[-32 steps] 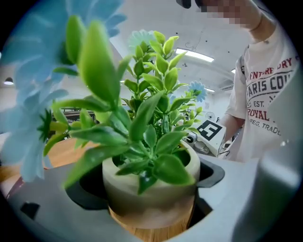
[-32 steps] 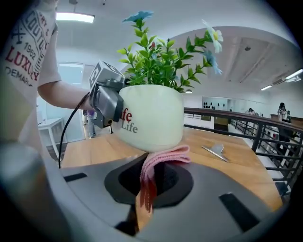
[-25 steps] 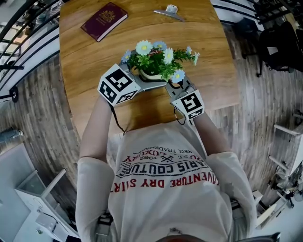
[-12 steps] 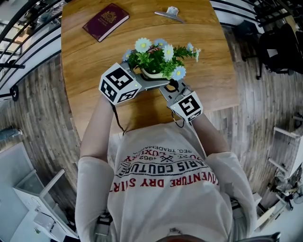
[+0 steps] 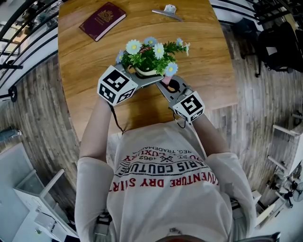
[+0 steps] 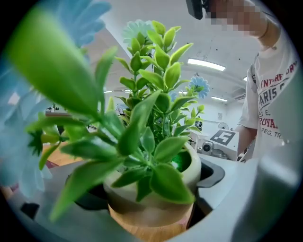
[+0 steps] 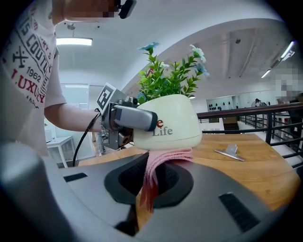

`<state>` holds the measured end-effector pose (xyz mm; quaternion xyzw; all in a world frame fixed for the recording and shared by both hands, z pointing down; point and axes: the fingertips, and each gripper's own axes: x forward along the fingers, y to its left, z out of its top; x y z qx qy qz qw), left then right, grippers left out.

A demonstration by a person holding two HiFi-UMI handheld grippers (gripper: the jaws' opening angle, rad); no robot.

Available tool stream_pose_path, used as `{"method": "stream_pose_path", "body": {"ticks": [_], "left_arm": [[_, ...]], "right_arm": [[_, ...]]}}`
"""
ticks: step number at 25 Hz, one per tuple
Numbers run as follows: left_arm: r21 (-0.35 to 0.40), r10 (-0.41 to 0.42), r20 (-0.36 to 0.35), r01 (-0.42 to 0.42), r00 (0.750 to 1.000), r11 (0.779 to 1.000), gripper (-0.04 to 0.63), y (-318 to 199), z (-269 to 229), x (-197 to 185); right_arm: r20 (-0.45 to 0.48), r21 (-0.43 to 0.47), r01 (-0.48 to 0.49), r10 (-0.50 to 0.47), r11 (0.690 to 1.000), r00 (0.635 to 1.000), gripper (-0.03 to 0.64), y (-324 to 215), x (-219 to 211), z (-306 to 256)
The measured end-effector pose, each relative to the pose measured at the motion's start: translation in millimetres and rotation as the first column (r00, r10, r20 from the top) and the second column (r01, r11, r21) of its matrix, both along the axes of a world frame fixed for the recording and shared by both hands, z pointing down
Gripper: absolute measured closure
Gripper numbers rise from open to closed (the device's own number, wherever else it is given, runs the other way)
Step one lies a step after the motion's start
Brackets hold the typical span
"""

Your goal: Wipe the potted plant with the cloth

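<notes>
Wood-grain table [image 5: 94, 61] fills the head view, and the potted plant [image 5: 150, 56] sits over its near half, a little farther from me and more to my left than half a second ago. The pot [image 7: 175, 123] is cream with printed letters. Seen from the right gripper view, its underside looks raised off the wood, though I can't be sure of that.

The pink cloth [image 7: 163, 160] is bunched against the bottom edge of the pot and touches it there. In the head view it now shows as a pink fold [image 5: 163, 80] just beside the pot, where before the foliage mostly hid it.

The left gripper [image 5: 146, 78] has its jaws clamped round the pot wall, one on each side, so it carries the plant. The right gripper [image 5: 166, 86] is clenched on the cloth, which hangs down between its jaws.

I read the shift as the plant being turned or repositioned so a fresh stretch of the pot meets the cloth. The wiping looks under way low on the pot, and the leaves are not yet touched.

Well apart, at the far edge, lie a maroon passport [image 5: 102, 21] and a metal clip [image 5: 166, 11].
</notes>
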<state>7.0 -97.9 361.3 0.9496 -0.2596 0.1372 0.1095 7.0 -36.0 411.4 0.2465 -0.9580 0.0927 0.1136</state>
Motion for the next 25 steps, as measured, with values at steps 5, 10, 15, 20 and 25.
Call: {"method": "stream_pose_path", "body": {"ticks": [5,10,15,20,25], "left_arm": [[-0.005,0.006,0.038,-0.006,0.999,1.000,0.058,1.3,13.8,0.8],[-0.020,0.005,0.033,-0.005,0.999,1.000,0.058,4.5,24.4,3.2],[0.007,0.016,0.040,-0.016,0.999,1.000,0.058,6.9,30.5,8.3],[0.028,0.009,0.034,-0.010,0.999,1.000,0.059,8.7,36.7,10.6],[0.035,-0.032,0.037,0.030,0.999,0.999,0.059,13.2,62.9,-2.3]], "right_arm": [[-0.020,-0.036,-0.049,0.048,0.998,0.999,0.581,-10.1,20.7,10.5],[-0.051,-0.046,-0.095,0.093,0.994,0.994,0.581,-24.6,42.7,19.2],[-0.067,-0.056,-0.133,0.129,0.990,0.989,0.581,-40.1,60.7,24.2],[-0.102,-0.056,-0.175,0.169,0.983,0.980,0.581,-58.8,77.4,30.5],[-0.141,-0.037,-0.232,0.225,0.972,0.964,0.581,-79.8,85.0,41.2]]}}
